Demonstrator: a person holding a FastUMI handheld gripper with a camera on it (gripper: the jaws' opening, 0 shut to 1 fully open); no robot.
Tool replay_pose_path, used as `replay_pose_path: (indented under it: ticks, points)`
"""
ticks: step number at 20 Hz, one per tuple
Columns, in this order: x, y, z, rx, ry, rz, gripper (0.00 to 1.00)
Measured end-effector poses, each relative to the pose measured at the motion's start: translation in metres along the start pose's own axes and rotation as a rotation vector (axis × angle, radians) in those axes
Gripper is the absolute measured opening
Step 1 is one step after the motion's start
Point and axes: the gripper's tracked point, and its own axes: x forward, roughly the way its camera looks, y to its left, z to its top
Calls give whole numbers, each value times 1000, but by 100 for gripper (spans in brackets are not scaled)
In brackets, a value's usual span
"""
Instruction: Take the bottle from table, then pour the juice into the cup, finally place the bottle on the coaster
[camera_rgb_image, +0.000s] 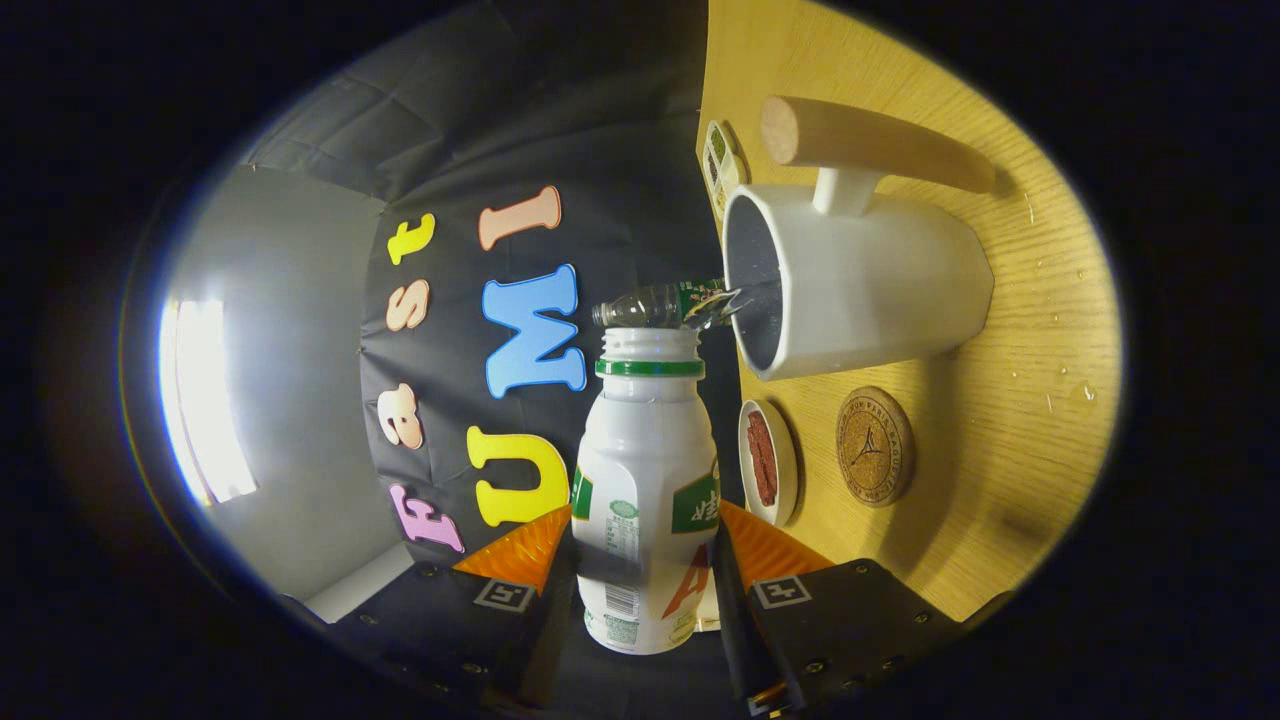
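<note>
You are gripping the bottle (645, 490) at center with the gripper (645, 580), tipping its open mouth toward the cup (860, 285) at upper right to pour.

My gripper (645, 560) clamps the white juice bottle (645, 480), its open mouth near the white cup (860, 285) above the cork coaster (874, 446).

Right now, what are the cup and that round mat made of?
The cup looks like glazed ceramic: smooth, white, softly shiny. Its long handle looks like bare wood, pale and matte. The round mat looks like cork: brown, speckled, dull, with a stamped pattern. The bottle between the gripper fingers looks like white plastic.
</note>
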Motion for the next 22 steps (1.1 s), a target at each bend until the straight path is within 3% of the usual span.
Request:
replay_pose_path:
  ticks: [22]
  points:
    - [0,0,3,35,-21,34,64]
